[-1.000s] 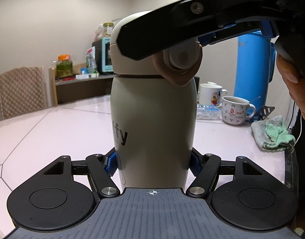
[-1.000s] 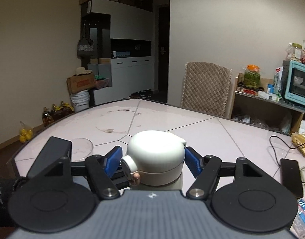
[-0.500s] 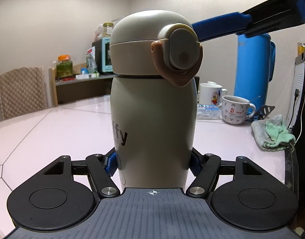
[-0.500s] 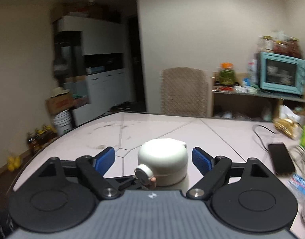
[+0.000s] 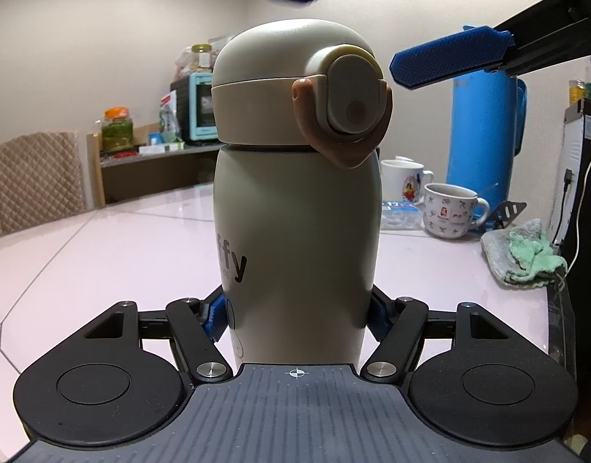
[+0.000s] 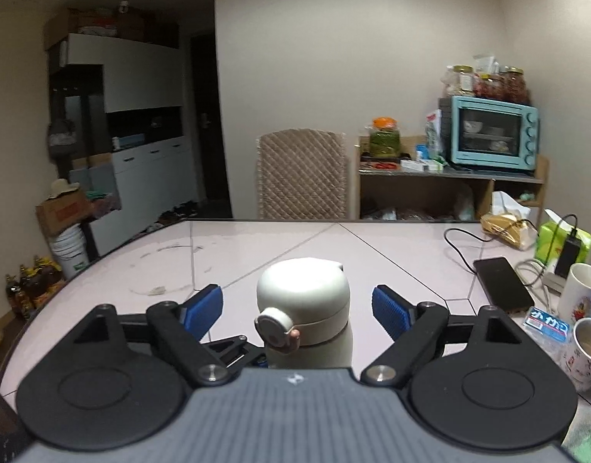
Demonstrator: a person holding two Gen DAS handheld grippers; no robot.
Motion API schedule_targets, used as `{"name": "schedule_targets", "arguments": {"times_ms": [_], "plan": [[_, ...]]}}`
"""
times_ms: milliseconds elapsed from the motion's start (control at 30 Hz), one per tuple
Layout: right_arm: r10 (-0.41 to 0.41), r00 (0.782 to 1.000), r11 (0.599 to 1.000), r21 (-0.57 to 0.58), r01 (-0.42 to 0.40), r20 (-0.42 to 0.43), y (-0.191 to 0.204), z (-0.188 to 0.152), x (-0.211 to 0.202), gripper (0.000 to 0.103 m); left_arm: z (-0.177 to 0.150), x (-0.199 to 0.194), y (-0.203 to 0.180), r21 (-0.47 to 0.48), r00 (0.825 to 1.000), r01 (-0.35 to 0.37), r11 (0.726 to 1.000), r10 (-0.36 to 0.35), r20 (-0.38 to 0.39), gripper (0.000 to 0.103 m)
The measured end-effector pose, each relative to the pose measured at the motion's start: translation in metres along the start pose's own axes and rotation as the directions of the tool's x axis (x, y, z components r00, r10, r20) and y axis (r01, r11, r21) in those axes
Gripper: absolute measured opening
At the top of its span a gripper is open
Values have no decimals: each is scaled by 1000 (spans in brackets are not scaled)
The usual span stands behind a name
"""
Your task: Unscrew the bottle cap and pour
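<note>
Left gripper (image 5: pixel 297 316), nearest in its own view: blue ribbed pads clamp the lower body of the bottle (image 5: pixel 299 239), which stands upright on the table (image 5: pixel 102 254) directly ahead of the fingers. The bottle is a smooth, matte beige flask with rounded shoulders and dark lettering on its side. Above the grip sits the cap (image 5: pixel 280 85), a domed beige shell seated on the neck, a thin dark seam below it; a round grey button in a tan collar projects from the side nearest the camera.

Right gripper (image 6: pixel 297 305): jaws spread wide, one blue textured pad on each side of the cap and neither touching it; the cap lies below and between the fingers.

Step in hand, by judgement: the cap is on, the bottle braced, the upper gripper released. This fits a re-grip between turns while unscrewing as well as a cap screwed back on after pouring. Any further turn calls for the pads to close squarely on the dome's smooth, curved wall, where slipping is likely.

Beyond the bottle, right of the left gripper: two printed ceramic mugs (image 5: pixel 450 208), a crumpled green cloth (image 5: pixel 523 258), a tall blue jug (image 5: pixel 484 123).
</note>
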State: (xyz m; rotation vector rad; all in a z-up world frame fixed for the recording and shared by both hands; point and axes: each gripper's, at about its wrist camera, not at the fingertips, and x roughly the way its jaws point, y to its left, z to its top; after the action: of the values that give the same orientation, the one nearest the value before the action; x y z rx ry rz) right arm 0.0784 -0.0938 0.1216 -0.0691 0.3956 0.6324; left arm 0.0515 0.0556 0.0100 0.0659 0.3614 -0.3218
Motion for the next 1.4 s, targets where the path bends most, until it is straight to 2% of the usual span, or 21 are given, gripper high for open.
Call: {"name": "schedule_targets", "arguments": {"times_ms": [333,533,667,800,1067,1200,1400], "plan": [[-52,998,999,7,53,-19,6,2,16,84,-2,-2,1,10,1000,26,1000,-26,-5,72],[-60,998,998,6,60,-33,12,0,19,77,-1,0,6,12,999,33,999,-33,-7,72],[-65,997,998,-3,65,-39,14,-1,19,66,-1,0,9,11,999,39,999,-38,-7,72],[-56,998,998,-17,56,-41,15,-2,19,64,-1,0,11,8,999,45,999,-45,-8,72],[35,998,997,-67,-39,-56,6,0,19,64,-2,0,15,3,998,62,998,-62,-7,72],[138,988,982,-118,-146,-69,-13,3,26,64,-2,0,16,9,998,70,998,-70,-8,72],[166,984,977,-128,-173,-64,-12,2,23,64,-3,0,17,9,997,78,997,-78,-8,72]]}}
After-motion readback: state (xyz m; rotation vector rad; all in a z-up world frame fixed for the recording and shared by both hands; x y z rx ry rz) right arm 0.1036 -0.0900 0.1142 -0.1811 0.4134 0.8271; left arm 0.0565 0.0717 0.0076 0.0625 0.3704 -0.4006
